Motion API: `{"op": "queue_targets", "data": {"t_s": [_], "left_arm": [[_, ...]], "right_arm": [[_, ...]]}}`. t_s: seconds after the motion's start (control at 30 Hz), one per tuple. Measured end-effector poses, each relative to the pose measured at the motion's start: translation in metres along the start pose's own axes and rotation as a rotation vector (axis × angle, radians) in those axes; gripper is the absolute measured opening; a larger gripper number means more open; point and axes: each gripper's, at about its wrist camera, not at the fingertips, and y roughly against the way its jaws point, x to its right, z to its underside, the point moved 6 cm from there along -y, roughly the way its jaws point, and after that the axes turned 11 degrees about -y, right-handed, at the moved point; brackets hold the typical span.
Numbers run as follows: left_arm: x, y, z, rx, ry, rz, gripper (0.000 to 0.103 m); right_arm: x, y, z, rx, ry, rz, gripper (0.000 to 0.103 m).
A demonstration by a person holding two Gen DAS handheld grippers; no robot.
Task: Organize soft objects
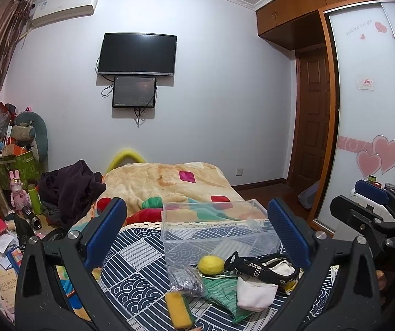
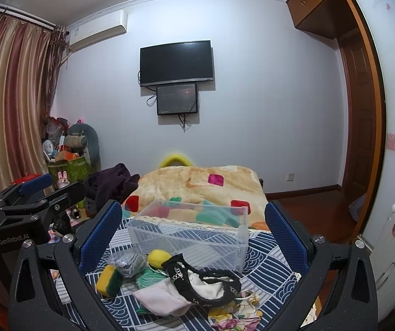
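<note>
Soft objects [image 2: 186, 284] lie heaped on the bed [image 2: 269, 264], just in front of the clear bin [image 2: 191, 234]; left hand-held gripper [image 1: 197, 234] and right hand-held gripper [image 2: 194, 234] both spread wide, empty.

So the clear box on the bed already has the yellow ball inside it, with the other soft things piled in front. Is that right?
Not quite. The clear box is empty; the yellow ball lies on the bed outside it, with the other soft things piled in front. The right wrist view shows this, and the left agrees.
</note>
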Motion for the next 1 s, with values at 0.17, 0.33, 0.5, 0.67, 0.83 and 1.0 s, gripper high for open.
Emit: {"op": "queue_targets", "data": {"t_s": [0.17,0.33,0.5,0.67,0.83,1.0], "left_arm": [[0.0001,-0.0001,0.0005,0.002,-0.001,-0.002,0.103],[0.0016,-0.0003,0.0016,0.0,0.0,0.001,0.103],[0.0016,-0.0001,0.0016,0.002,-0.001,0.003,0.103],[0.0014,0.0003,0.002,0.003,0.0,0.004,0.103],[0.0021,0.0009,0.0014,0.005,-0.001,0.004,0.103],[0.0025,0.0005,-0.0005,0.005,-0.001,0.008,0.103]], "right_arm": [[0.0001,0.0002,0.0001,0.001,0.0,0.0,0.103],[0.0004,0.0,0.0004,0.001,-0.001,0.0,0.103],[-0.0003,0.0019,0.0015,0.002,0.0,0.0,0.103],[-0.0006,0.0013,0.0011,0.001,-0.002,0.0,0.103],[-0.0017,0.0012,0.0005,0.002,-0.003,-0.002,0.103],[-0.0019,0.0017,0.0007,0.004,-0.005,-0.005,0.103]]}}
